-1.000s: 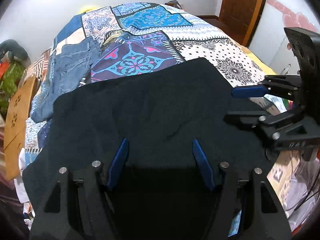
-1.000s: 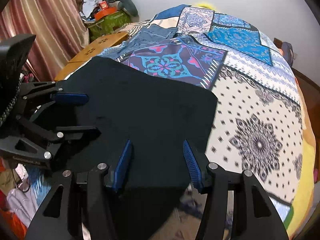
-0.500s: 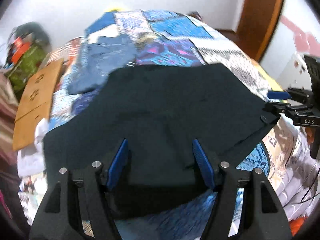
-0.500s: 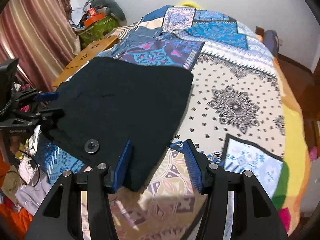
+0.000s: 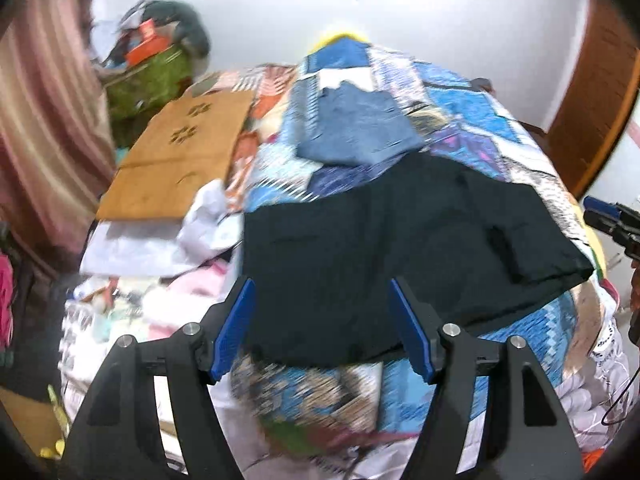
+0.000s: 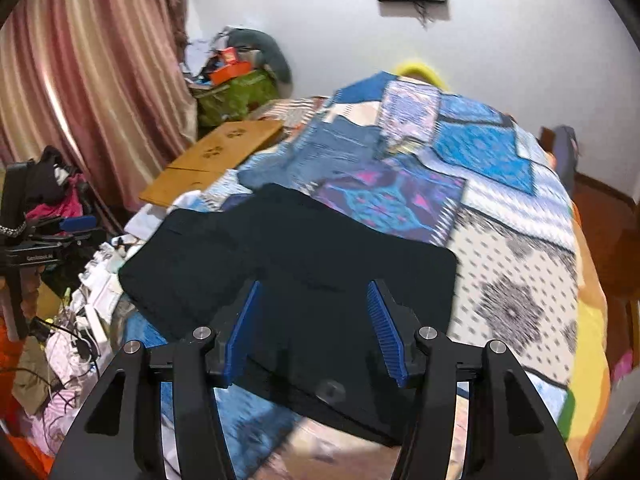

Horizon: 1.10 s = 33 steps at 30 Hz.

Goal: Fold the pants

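Note:
The dark navy pants (image 5: 400, 240) lie folded flat on the patterned bedspread (image 5: 460, 112), near the bed's front edge; they also show in the right wrist view (image 6: 312, 256) with a button near the front hem. My left gripper (image 5: 322, 330) is open and empty, raised over the pants' near left edge. My right gripper (image 6: 314, 330) is open and empty, raised over the pants' near right part. The right gripper's blue tip shows at the far right of the left wrist view (image 5: 608, 220); the left gripper shows at the far left of the right wrist view (image 6: 52, 232).
Folded blue jeans (image 5: 356, 128) lie behind the dark pants. A wooden board (image 5: 180, 152) and a pile of clothes and papers (image 5: 152, 264) lie left of the bed. A green bag (image 6: 236, 96), a curtain (image 6: 88, 80) and a wooden door (image 5: 592, 92) stand around.
Both grippers have pulled back and up from the pants, and apart from each other. The pants have stayed lying on the bed.

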Tool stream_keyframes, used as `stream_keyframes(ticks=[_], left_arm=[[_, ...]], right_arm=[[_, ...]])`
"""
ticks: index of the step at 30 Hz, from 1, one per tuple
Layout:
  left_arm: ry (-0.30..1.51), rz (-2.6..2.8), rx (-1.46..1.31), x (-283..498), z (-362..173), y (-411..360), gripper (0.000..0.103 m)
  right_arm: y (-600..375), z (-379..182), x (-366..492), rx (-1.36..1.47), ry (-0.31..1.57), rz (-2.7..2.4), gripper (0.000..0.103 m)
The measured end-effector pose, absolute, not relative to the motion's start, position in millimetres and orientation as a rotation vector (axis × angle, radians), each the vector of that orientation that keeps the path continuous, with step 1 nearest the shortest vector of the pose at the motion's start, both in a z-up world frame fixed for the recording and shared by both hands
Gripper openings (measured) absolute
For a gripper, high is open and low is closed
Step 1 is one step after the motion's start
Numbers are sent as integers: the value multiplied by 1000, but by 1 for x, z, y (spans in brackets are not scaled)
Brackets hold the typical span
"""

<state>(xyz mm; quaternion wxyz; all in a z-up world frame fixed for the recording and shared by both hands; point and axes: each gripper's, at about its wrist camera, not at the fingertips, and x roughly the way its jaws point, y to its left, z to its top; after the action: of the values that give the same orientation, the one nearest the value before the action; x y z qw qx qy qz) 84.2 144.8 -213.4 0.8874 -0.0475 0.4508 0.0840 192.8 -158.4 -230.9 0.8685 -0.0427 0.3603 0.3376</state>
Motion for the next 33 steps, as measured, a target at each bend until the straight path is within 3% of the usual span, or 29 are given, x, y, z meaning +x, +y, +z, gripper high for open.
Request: stream_keyframes(ticks=[13, 19, 30, 32, 33], left_arm=[[1074, 68, -610, 61, -306, 200, 75], [1083, 18, -717, 70, -330, 199, 77], [1019, 21, -825, 98, -347, 219, 80], [1015, 45, -810, 103, -347, 219, 76], [1021, 77, -787, 106, -347, 219, 66]], right_arm=[[-82, -265, 198, -185, 810, 755, 52], [-70, -292, 202, -273, 882, 726, 52], [-75, -299, 206, -192, 910, 747, 58], [-74, -300, 206, -184, 910, 748, 58], [-74, -300, 207, -181, 910, 749, 58]])
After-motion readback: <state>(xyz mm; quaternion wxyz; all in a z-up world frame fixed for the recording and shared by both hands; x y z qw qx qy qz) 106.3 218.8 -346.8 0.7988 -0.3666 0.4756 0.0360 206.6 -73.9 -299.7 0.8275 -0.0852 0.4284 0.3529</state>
